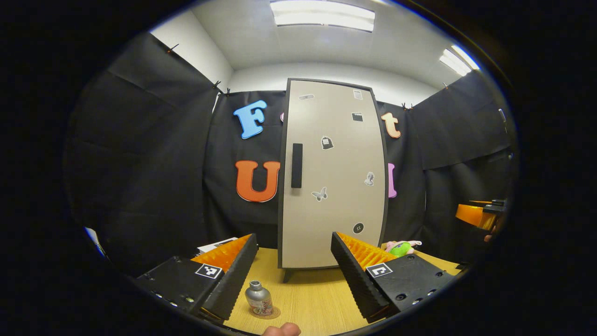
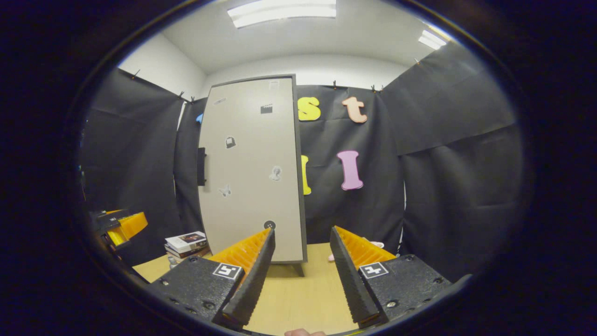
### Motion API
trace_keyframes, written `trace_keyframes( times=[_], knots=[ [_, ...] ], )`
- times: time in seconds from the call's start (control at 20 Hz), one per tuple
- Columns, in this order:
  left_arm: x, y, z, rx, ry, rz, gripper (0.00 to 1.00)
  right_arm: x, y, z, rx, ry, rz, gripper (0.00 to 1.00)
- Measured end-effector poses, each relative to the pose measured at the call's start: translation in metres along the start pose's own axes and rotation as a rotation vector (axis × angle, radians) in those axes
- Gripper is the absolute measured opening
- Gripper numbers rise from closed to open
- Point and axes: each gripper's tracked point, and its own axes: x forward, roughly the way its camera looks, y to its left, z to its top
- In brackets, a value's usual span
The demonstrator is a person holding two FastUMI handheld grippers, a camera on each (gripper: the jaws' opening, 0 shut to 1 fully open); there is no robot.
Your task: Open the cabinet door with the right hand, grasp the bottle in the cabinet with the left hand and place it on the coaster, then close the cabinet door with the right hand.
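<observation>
Bottle (image 1: 259, 298) upright on the coaster (image 1: 273, 313), low on the wooden table (image 1: 317, 298), out in front of the cabinet (image 1: 333, 177). Sits just beside the inner edge of the left gripper's (image 1: 294, 275) left-hand finger, touching neither finger as far as can be told. Cabinet door (image 1: 336, 210) shut flat, dark handle (image 1: 296, 165) on its left edge, small stickers scattered over the face. Left gripper spread wide, nothing between the fingers, pointed straight at the cabinet. A fingertip (image 1: 281, 330) peeks in at the bottom edge of the left gripper view.

Over in the right gripper view: right gripper (image 2: 302, 273) also spread wide and empty, hovering above the table (image 2: 298, 298), off to the right of the cabinet (image 2: 252, 172), well clear of the handle (image 2: 201, 166). Left gripper (image 2: 116, 226) visible at the far left edge there, too small to judge its fingers. Stack of books (image 2: 186, 242) on the table beside the cabinet's left side. Back in the left gripper view, a pink and green toy (image 1: 402, 247) lies on the table to the cabinet's right, and the right gripper (image 1: 478, 212) shows at the far right edge.
</observation>
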Motion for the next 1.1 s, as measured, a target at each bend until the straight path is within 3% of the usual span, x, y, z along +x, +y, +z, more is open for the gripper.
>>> trace_keyframes(
  times=[1.1],
  knots=[
    [-0.0031,0.0011,-0.0001,0.002,0.006,0.001,0.96,-0.0020,-0.0040,-0.0008,0.016,-0.010,0.007,0.78]
  ],
)
